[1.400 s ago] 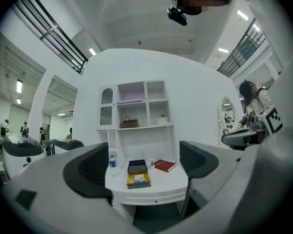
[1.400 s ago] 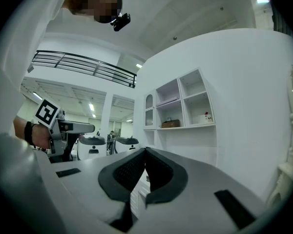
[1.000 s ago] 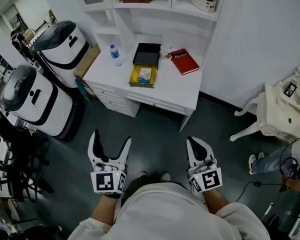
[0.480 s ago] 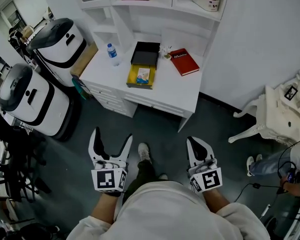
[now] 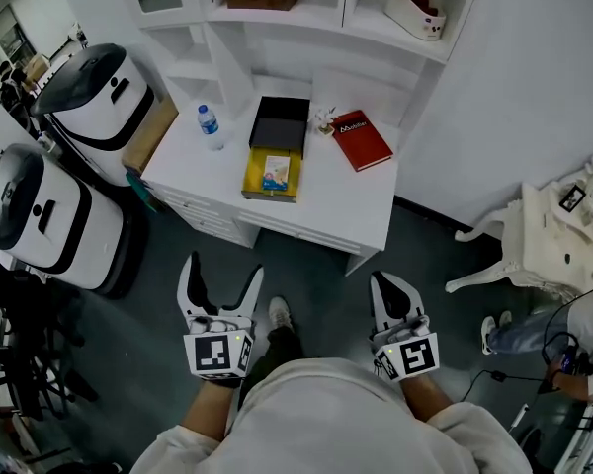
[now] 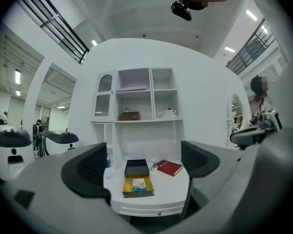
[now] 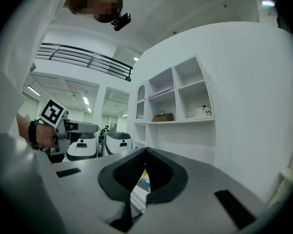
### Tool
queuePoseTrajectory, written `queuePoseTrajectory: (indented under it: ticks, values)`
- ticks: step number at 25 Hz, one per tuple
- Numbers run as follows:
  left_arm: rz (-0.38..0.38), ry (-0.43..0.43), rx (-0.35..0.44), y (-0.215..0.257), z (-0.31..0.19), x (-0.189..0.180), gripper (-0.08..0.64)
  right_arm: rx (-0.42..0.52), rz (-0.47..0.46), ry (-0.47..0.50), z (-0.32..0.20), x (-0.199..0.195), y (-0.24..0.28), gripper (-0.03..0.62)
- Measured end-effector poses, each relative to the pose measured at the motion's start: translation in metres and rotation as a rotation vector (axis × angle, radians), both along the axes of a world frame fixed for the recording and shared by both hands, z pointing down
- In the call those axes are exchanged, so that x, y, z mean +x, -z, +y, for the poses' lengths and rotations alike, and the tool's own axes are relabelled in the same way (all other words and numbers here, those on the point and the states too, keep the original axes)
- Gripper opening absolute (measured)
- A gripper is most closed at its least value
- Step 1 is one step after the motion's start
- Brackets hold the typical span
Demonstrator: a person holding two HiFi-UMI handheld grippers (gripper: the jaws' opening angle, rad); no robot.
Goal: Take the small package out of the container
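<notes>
— where's the container (image 5: 251, 181)?
— on the white desk (image 5: 346, 200), near its middle, with a water bottle (image 5: 209, 126) off to its left and a red book (image 5: 362, 138) to its right. it's a shallow yellow box, lying flat and open. its black lid (image 5: 281, 124) lies flat too, against the far edge.
— and the small package (image 5: 276, 172)?
— inside the yellow half, lying flat, roughly centred, its long side running near to far. it's pale with blue and a bit of orange print, too small to read. yellow floor shows on every side of it.
</notes>
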State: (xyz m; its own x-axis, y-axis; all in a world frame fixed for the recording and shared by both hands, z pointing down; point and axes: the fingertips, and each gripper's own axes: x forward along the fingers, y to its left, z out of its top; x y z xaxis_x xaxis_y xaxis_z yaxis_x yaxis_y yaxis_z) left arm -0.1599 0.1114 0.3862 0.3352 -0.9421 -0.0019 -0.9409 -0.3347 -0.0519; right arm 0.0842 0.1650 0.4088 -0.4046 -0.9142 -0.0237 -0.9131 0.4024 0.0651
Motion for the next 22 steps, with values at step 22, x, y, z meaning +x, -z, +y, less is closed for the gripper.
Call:
queuePoseTrajectory:
  ticks: [22]
  values:
    - [-0.002,-0.109,-0.117,-0.024,-0.212,-0.01,0.462,-0.019,0.004,-0.106,-0.19,-0.032,0.02,0.025]
